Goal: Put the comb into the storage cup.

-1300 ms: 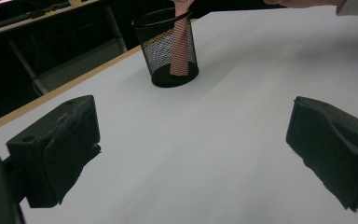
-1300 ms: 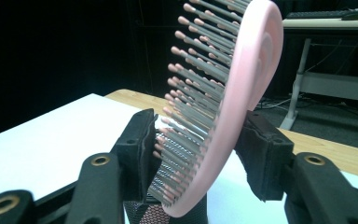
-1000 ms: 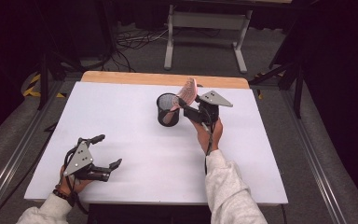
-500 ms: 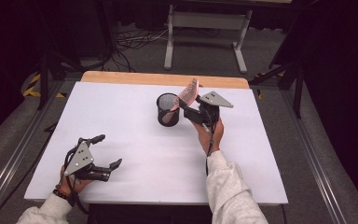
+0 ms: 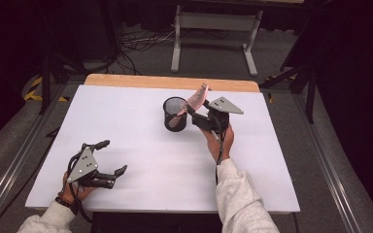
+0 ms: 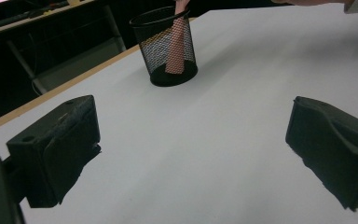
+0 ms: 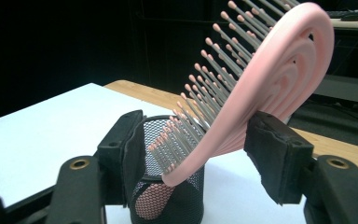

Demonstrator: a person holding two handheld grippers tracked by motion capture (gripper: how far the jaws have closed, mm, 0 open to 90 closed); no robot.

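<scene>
White tabletop (image 5: 141,145) with a wooden far edge fills the scene, dark floor and a metal stand beyond it. On the right gripper (image 5: 193,112) the jaws have just been opening: in the right gripper view the pink hairbrush (image 7: 261,88) stands between them, the right pad at its back and the left pad clear of the bristle tips, so the grip looks slackened compared with a second ago. From the high view the hand itself sits where it was, and the brush leans at much the same slant. The brush's handle end is down inside the black mesh cup (image 5: 175,114), near the middle of the table's far half, with its head tilted up and out over the rim toward the right gripper. Its head is a curved, ribbed pink shell with rows of grey bristles tipped in pink. The left gripper (image 5: 114,158) rests low on the near left part of the table, well apart from the cup, jaws spread wide with nothing between them, unchanged from before.
</scene>
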